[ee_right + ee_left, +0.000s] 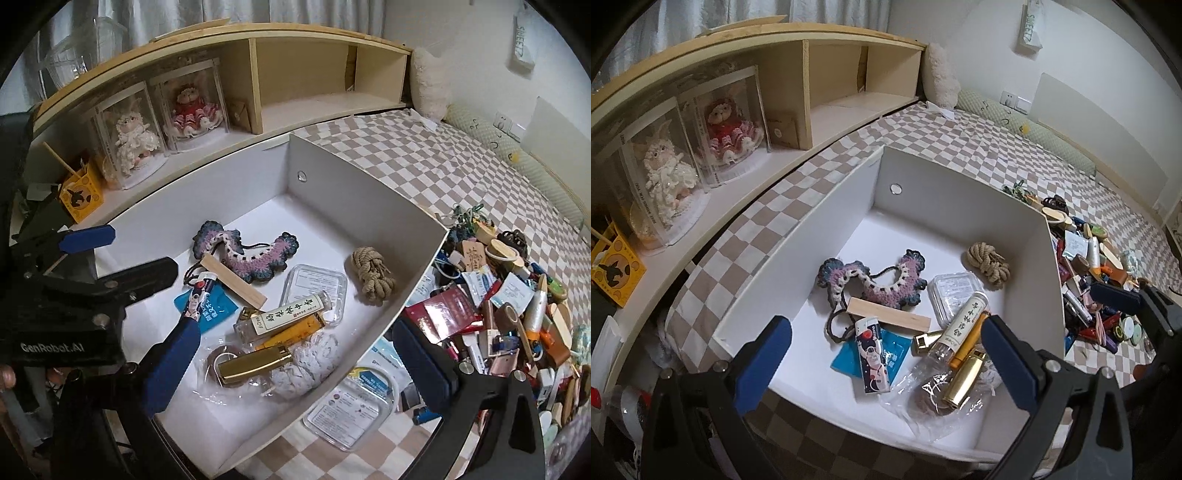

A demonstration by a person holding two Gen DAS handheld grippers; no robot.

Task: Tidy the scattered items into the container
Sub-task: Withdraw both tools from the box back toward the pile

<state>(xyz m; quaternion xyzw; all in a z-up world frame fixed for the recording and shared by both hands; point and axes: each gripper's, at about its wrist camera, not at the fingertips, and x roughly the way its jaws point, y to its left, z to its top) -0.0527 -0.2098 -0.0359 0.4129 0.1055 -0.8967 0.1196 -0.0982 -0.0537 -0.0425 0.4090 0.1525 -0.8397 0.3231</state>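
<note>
Dim, bluish, sharp; fisheye-warped edges.

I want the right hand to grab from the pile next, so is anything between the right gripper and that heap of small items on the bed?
Nothing visible blocks it. The right gripper, jaws open and empty, straddles the white box's right wall, and the heap of small items lies just beyond its right finger.

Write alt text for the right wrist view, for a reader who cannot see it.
The open right gripper hangs empty over the near edge of a white box on a checked bedspread; inside lie a gold tube, a rope knot, a wooden stick and a crocheted piece. A heap of small items lies to the box's right, and the left gripper enters from the left.
</note>
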